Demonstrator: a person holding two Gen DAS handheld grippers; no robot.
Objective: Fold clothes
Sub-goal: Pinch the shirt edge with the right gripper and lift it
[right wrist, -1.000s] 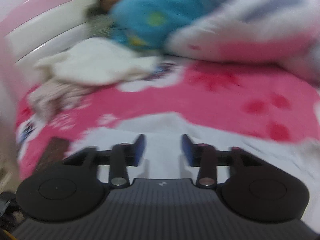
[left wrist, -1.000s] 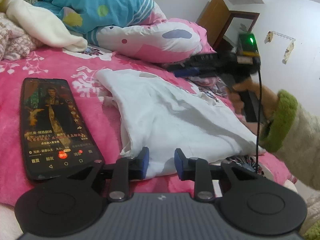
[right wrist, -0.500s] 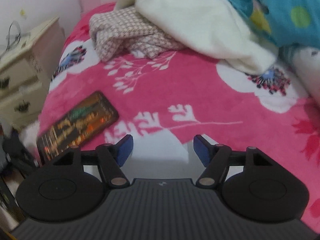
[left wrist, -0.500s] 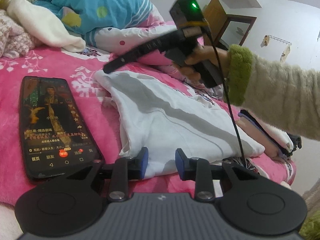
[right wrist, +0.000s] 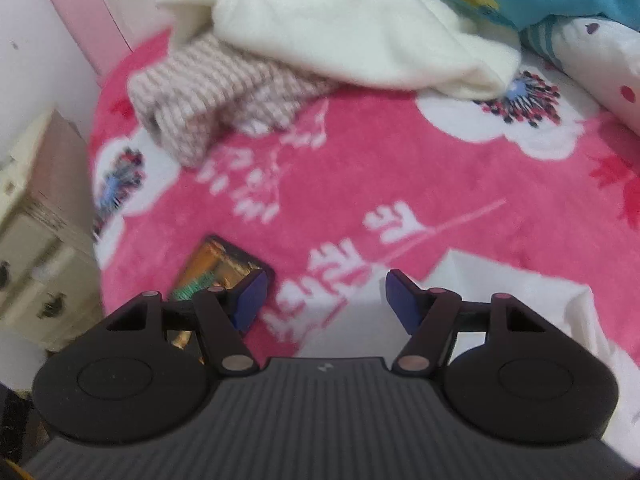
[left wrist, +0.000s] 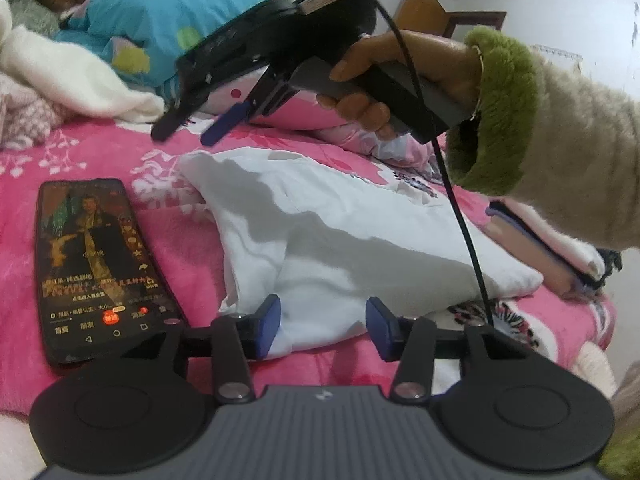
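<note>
Now the right gripper (left wrist: 182, 130), which a second ago hung low beside the far edge of the white garment (left wrist: 352, 248), is raised above the garment's far corner, held by a hand (left wrist: 404, 76) in a green-cuffed sleeve (left wrist: 496, 112); its jaws stand spread with nothing between them. The left gripper (left wrist: 323, 320) sits at the garment's near edge as before, but its jaws are opening, and the hem lies between the blue pads unpinched. The garment lies half folded on the pink floral blanket (left wrist: 168, 236), just right of the phone (left wrist: 96, 264).

From the right wrist, the phone (right wrist: 224, 268) is mostly hidden behind a finger, the picture is blurred, and only a corner of the garment (right wrist: 520, 304) shows. That view alone shows the cream nightstand (right wrist: 28, 248) beside the bed; only the left wrist shows a person lying under a blue quilt (left wrist: 160, 20) beyond the garment.
</note>
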